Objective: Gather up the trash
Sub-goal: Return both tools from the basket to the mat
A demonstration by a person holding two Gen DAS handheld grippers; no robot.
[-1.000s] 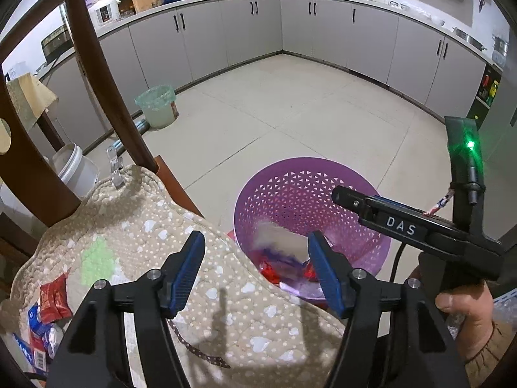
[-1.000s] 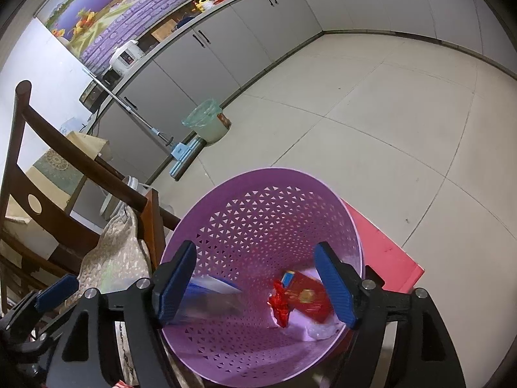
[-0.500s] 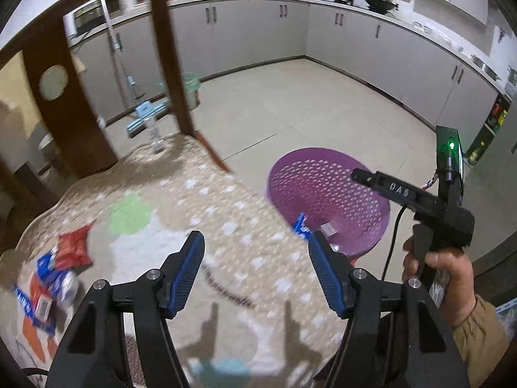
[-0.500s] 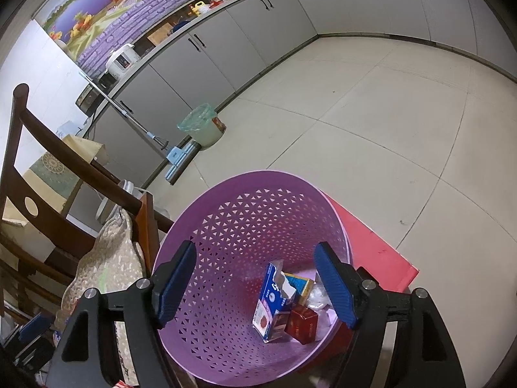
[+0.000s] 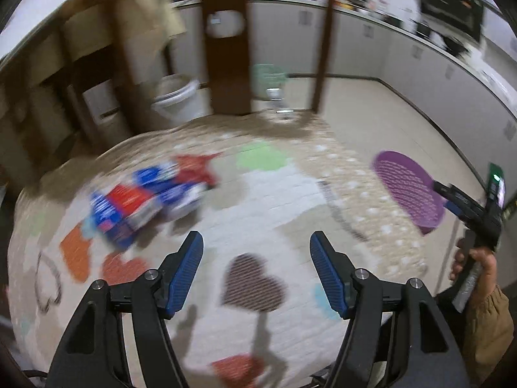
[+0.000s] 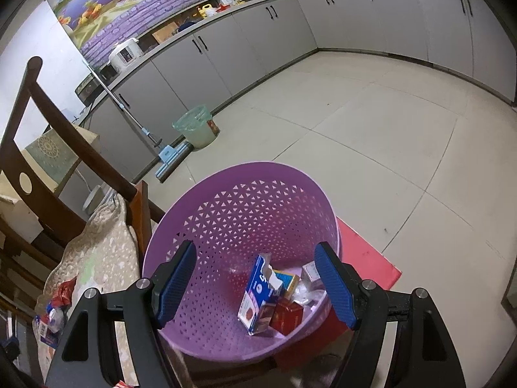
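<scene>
Left wrist view: motion blur smears the wrappers [image 5: 152,194] beyond reading.

The left wrist view looks steeply down, close over the patterned cushion [image 5: 258,194] toward the chair back [image 5: 226,48], while the right wrist view looks down into the near purple basket [image 6: 245,207]; both show basket, cushion and chair.

Black gripper [image 5: 256,255] frames, ribbed blue jaws, silver screws; tan sleeve [image 5: 491,320].
</scene>
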